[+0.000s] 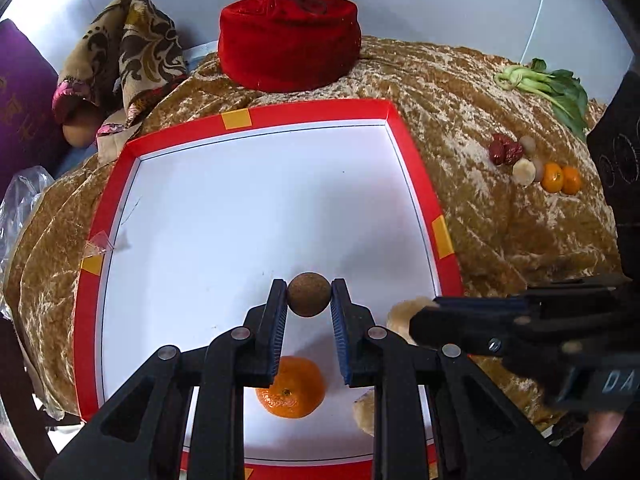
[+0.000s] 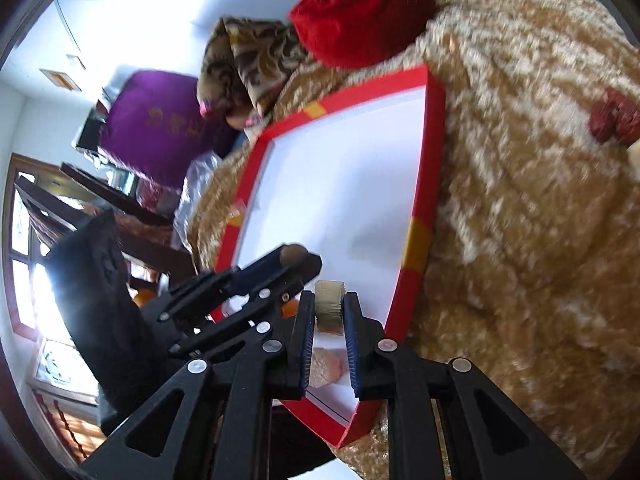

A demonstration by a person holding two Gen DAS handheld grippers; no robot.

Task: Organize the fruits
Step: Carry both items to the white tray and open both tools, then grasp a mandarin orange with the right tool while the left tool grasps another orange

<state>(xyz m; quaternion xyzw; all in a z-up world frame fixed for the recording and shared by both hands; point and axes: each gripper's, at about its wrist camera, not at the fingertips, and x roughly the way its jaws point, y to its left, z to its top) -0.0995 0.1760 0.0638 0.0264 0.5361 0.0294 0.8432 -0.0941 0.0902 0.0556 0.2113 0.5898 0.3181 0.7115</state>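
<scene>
Gold crushed-velvet cloth (image 1: 500,220), red-rimmed white tray (image 1: 256,116), pale wall (image 1: 420,0)

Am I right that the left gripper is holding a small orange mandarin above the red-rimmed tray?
Not quite: the left gripper holds a small brown round fruit, not a mandarin. The left wrist view shows the mandarin lying on the red-rimmed tray.

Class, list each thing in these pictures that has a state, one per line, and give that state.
Left gripper: shut on brown ball, over tray.
Right gripper: shut on pale slice, at tray edge.
Tray: open, mostly bare.
Mandarin: lying in tray.
Red dates: on cloth, outside tray.
Two mandarins: on cloth, outside tray.
</scene>
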